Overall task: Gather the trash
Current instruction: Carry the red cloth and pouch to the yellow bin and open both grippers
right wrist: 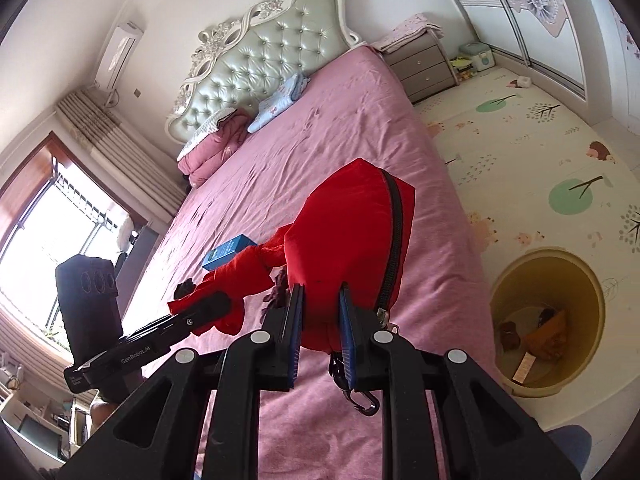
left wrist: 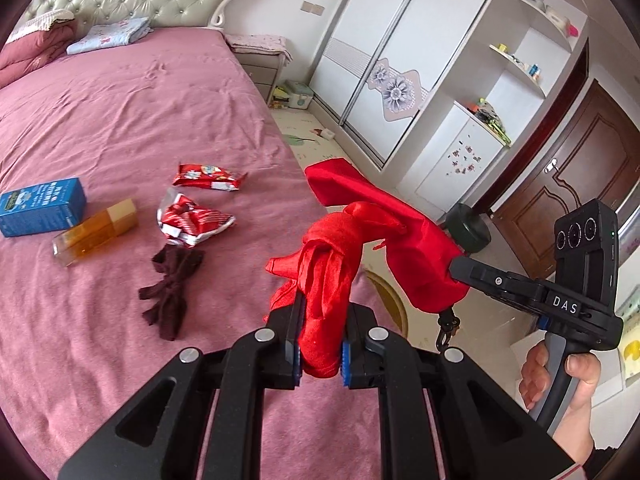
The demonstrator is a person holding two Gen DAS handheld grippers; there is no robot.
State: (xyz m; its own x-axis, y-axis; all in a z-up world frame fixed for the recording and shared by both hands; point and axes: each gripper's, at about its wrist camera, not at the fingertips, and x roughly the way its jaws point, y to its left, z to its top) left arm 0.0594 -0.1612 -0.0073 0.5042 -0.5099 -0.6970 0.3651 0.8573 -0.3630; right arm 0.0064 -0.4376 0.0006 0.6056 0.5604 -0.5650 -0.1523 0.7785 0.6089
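My left tool (left wrist: pixel 320 354) pinches the knotted fabric tail of the red pouch (left wrist: pixel 404 232); my right tool (right wrist: pixel 320 328) clamps its zippered body. The pouch hangs between both above the bed (left wrist: pixel 120 120). Remaining trash, two red wrappers (left wrist: pixel 192 224), lies on the sheet; the yellow bin (right wrist: pixel 516 276) stands on the floor beside the bed. Advice: keep both grips firm and carry level over the bin.

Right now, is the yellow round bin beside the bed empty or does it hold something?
Not empty. The right wrist view looks down into the yellow round bin, where brownish scraps and a cardboard-like piece lie on its bottom.
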